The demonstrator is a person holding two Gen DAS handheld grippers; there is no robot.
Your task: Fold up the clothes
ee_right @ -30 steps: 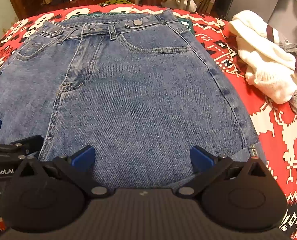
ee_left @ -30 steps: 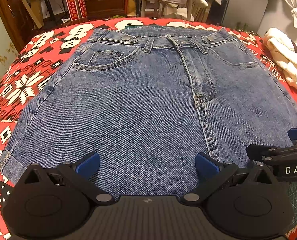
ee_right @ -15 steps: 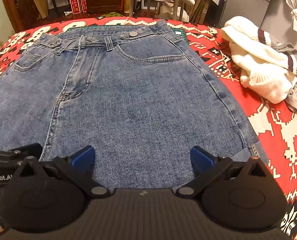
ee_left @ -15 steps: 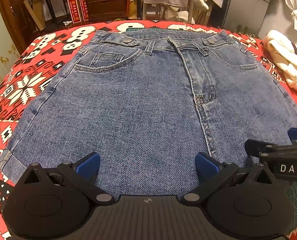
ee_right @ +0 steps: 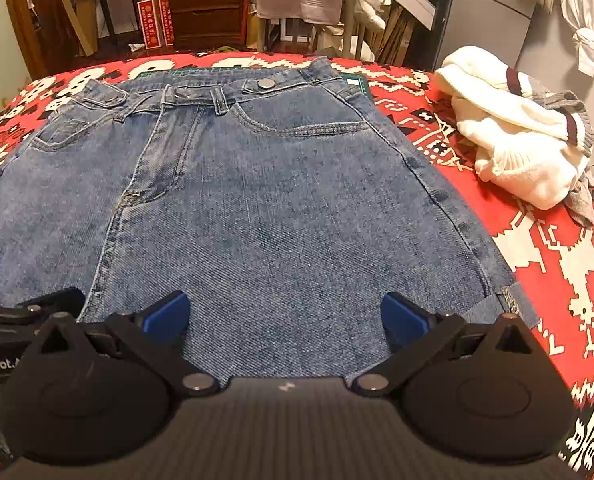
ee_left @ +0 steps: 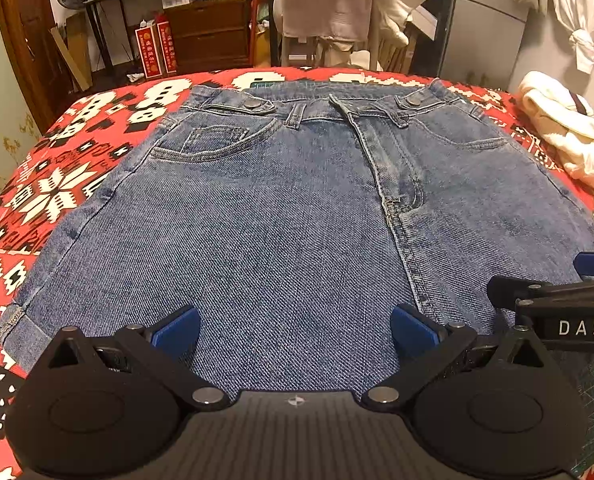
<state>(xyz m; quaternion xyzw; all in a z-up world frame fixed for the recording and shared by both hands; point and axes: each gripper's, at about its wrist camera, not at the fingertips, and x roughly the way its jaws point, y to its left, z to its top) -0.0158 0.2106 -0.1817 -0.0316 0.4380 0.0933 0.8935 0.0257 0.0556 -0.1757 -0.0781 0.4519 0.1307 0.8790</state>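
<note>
Both cameras tipped up a bit since before. My left gripper (ee_left: 295, 330) and right gripper (ee_right: 283, 316) have fingers spread, empty, over the shorts (ee_left: 297, 220) hem. Thick denim could slip if I pinch just one layer.

both cameras have drawn back and tilted up over the last second. in the left wrist view the waistband (ee_left: 317, 108) of the denim shorts (ee_left: 297, 220) sits lower in the frame than before, and more of the room behind the table shows above it: the wooden dresser (ee_left: 209, 36) and the hanging clothes (ee_left: 325, 0). in the right wrist view the waistband (ee_right: 225, 92) has dropped likewise, and the white sweater (ee_right: 517, 140) now lies lower and fuller in frame. the right gripper (ee_left: 593, 276), seen at the right edge of the left wrist view, sits slightly lower than before.
</note>
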